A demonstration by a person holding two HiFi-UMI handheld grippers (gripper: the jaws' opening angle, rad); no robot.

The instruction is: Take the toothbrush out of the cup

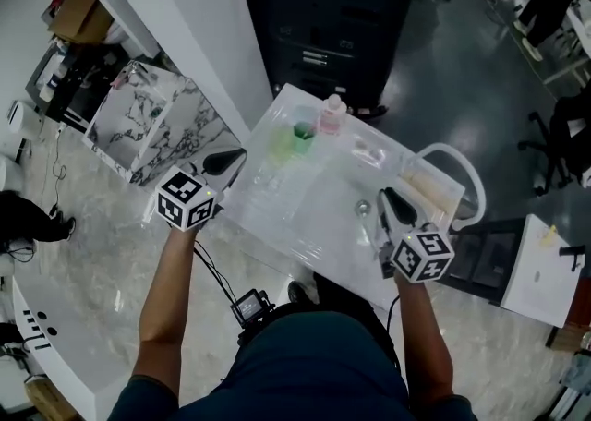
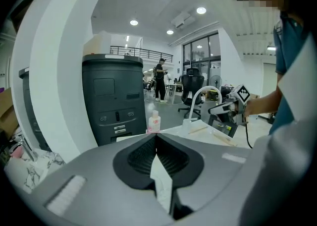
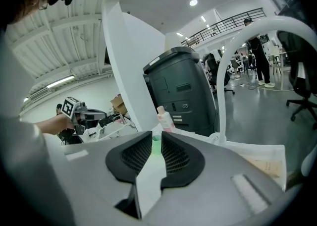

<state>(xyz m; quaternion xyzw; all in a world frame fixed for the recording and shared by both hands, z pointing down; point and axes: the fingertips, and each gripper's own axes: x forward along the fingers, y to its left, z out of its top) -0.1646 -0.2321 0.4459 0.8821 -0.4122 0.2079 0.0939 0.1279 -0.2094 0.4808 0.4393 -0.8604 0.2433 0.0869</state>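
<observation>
Tabletop: a white, glossy rectangular tabletop [image 1: 305,221] lies in front of the person, seen steeply from above.
Cup: a translucent green plastic cup [image 1: 303,138] stands upright near the far edge of the tabletop, well apart from both tongs. In the right gripper view it shows as a green strip through the gap of those jaws, far beyond them.
Bottle: a small pale pink bottle with a white cap [image 1: 331,114] stands just beside the cup, on its right in the head view.
Toothbrush: too small and blurred to make out. I cannot tell whether it is in the cup.
Left tongs: the left tongs [image 1: 225,162] have their black ribbed pads closed against each other with nothing between them. They hang at the tabletop's left edge and point toward the cup.
Right tongs: the right tongs [image 1: 390,199] have their jaws parted by a moderate gap and hold nothing. They are over the right part of the tabletop and also face the cup.
Tube: a white curved tube [image 1: 459,162] arches up at the tabletop's right end, near the right tongs.
Sticks: slim pale sticks [image 2: 199,129] lie flat on the tabletop near that tube.
Cabinet: a tall dark grey cabinet [image 2: 111,101] stands behind the tabletop's far edge.
</observation>
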